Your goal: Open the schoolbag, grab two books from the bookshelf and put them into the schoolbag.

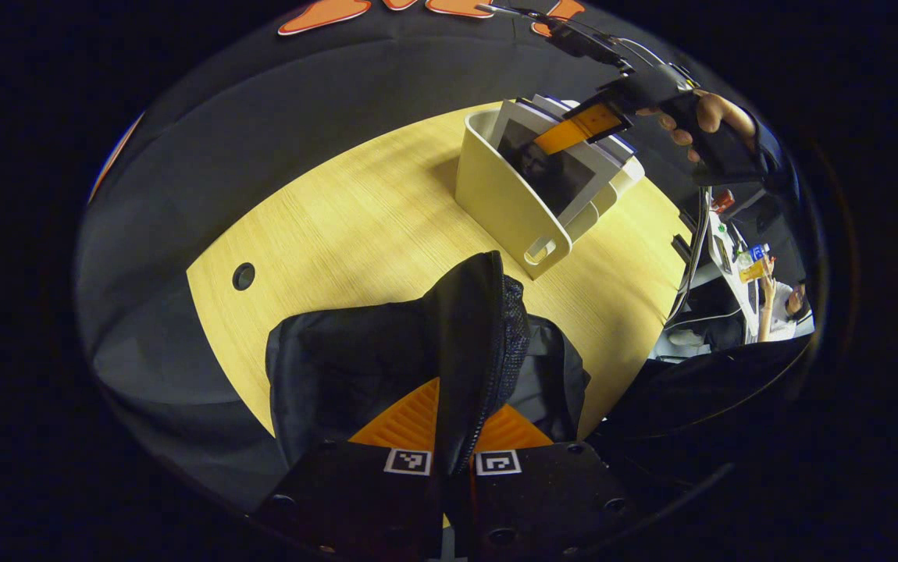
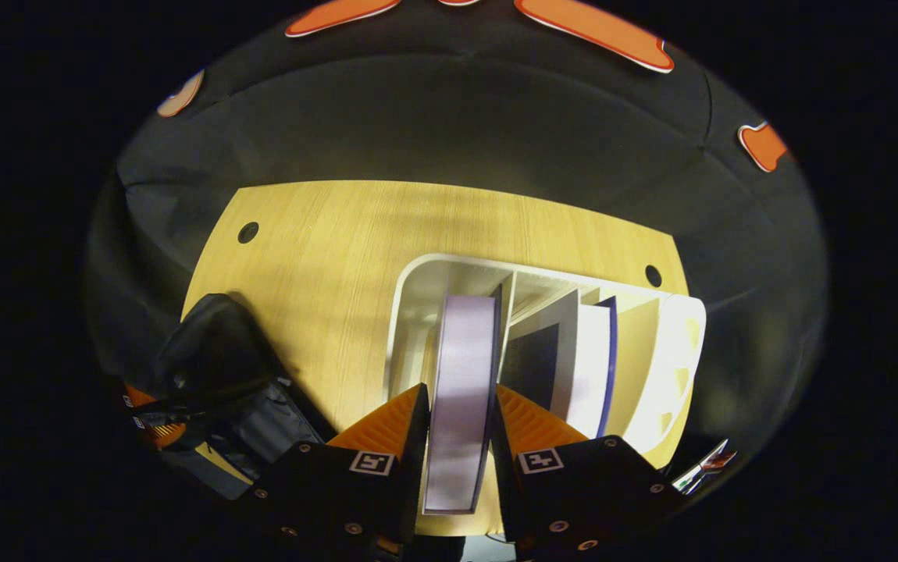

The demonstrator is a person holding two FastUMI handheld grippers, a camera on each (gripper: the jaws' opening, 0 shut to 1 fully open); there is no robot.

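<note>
Pinched between the left claw [image 1: 443, 437] is a raised flap of the black schoolbag [image 1: 386, 367], which lies on the wooden worktop [image 1: 355, 226] near its front edge. Beyond the bag stands a cream bookshelf [image 1: 507, 207] with several books upright in its slots. At the shelf, the right claw [image 2: 457, 425] is closed on both faces of a pale book [image 2: 461, 375], held in the leftmost slot. A hand [image 1: 703, 117] is seen gripping that tool.
</note>
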